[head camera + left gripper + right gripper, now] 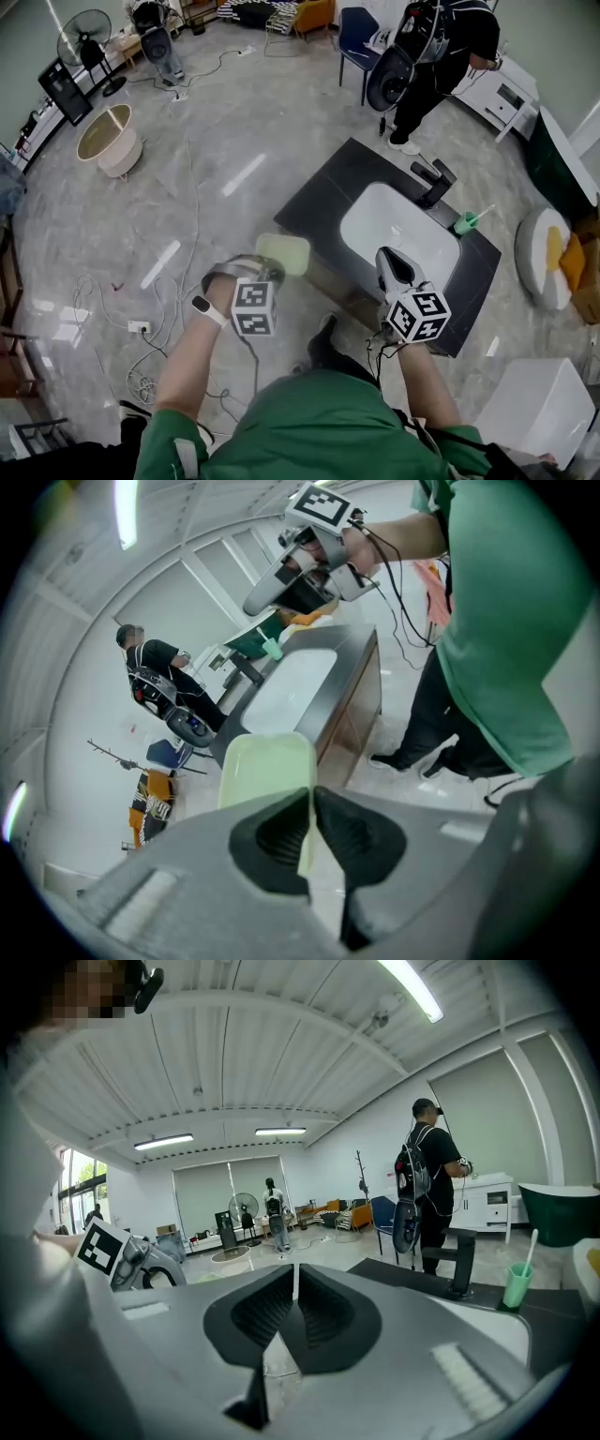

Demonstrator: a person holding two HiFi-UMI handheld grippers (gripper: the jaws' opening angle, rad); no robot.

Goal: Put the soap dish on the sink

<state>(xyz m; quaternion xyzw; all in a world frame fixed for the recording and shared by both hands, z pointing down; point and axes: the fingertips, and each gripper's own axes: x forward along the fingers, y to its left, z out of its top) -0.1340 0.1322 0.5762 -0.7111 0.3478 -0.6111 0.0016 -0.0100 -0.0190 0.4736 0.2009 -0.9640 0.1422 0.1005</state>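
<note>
My left gripper (269, 272) is shut on the edge of a pale green soap dish (283, 253), held in the air just left of the dark counter (323, 187). In the left gripper view the soap dish (266, 775) sticks out past the closed jaws of the left gripper (310, 827) toward the white sink basin (291, 691). My right gripper (391, 265) hangs over the front edge of the white sink basin (398, 232), shut with nothing between its jaws. In the right gripper view the right gripper (294, 1299) has its jaws pressed together.
A black faucet (433, 180) and a green cup with a toothbrush (466, 222) stand behind the basin. A person in black (441, 52) stands past the counter. Cables (141, 319) lie on the floor at left. A fan (86, 42) and a round tub (108, 141) stand far left.
</note>
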